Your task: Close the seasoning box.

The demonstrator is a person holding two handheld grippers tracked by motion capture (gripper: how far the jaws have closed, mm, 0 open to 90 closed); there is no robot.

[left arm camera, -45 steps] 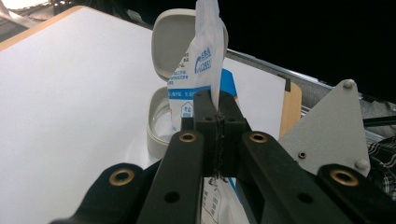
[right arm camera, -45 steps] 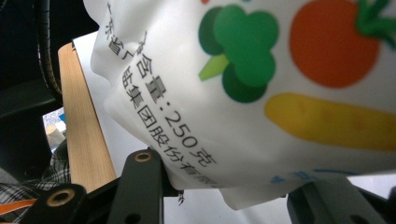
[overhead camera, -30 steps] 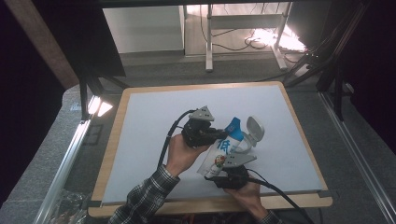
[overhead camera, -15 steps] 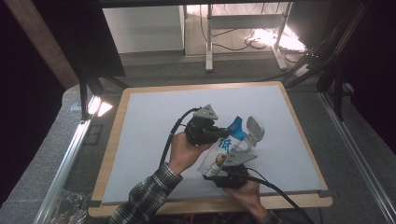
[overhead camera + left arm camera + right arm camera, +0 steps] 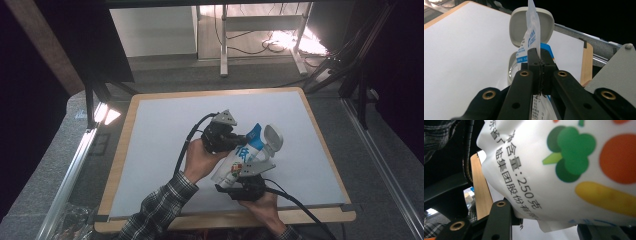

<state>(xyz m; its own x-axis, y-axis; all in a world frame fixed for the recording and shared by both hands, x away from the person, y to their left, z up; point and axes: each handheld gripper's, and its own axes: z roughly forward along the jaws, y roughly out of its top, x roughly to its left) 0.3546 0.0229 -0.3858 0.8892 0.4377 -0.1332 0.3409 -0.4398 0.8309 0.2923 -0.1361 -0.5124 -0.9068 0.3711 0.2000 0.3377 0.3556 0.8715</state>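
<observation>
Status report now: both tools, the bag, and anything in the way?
Left tool shut on bag's top edge. Right tool shut on bag bottom. Open grey case just behind bag. Table otherwise bare.

Lab-type recording rig: white-topped desk (image 5: 165,145) with wooden edge, inside dark metal frame (image 5: 95,100), cables (image 5: 260,45) on the floor beyond the far edge, black surroundings.
</observation>
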